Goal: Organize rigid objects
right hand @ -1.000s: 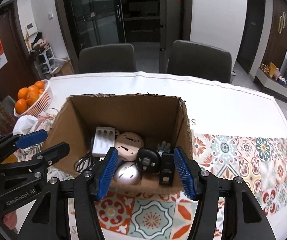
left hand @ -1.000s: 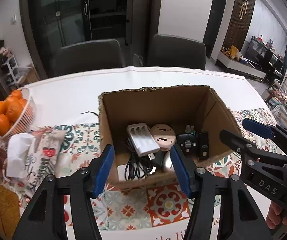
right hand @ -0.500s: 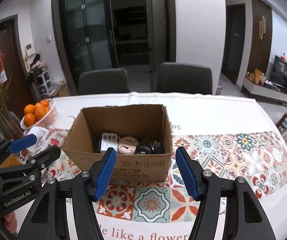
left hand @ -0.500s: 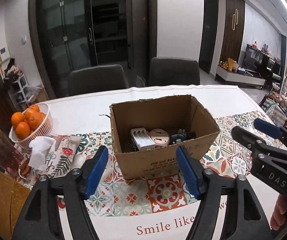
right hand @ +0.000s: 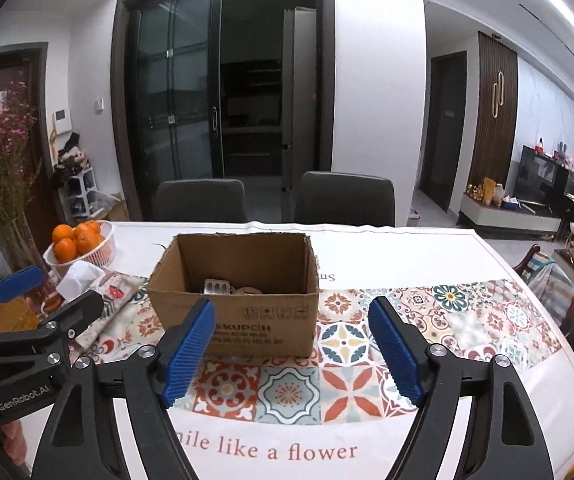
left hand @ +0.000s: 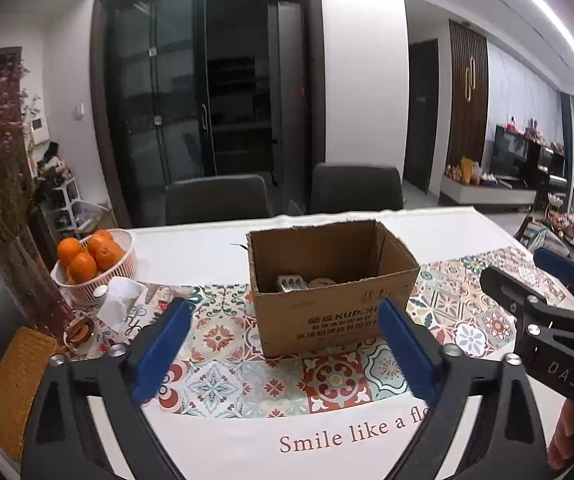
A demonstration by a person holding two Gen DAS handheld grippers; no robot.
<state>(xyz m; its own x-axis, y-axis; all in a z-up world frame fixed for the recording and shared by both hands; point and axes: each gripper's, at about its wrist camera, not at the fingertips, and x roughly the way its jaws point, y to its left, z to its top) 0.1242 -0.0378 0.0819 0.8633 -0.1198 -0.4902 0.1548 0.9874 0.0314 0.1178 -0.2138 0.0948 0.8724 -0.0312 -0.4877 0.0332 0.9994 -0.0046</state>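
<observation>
On the patterned tablecloth point(right hand: 343, 340), the open brown cardboard box point(right hand: 247, 312) stood beyond the left gripper point(left hand: 283, 344) and right gripper point(right hand: 291, 340); both jaws were opening, empty.

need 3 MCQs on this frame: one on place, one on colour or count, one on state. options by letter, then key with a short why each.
1. Where is the basket of oranges relative to the cardboard box?
A. left of it
B. inside it
C. right of it

2. What colour are the pads on the right gripper?
A. red
B. blue
C. green

3. What is between the pads of the left gripper?
A. a battery charger
B. an orange
C. nothing

Key: 1 A, the basket stands by the table's left edge, apart from the box. 2 B, both ribbed pads are blue. 3 C, the jaws are opening with only the tablecloth behind them.
</observation>
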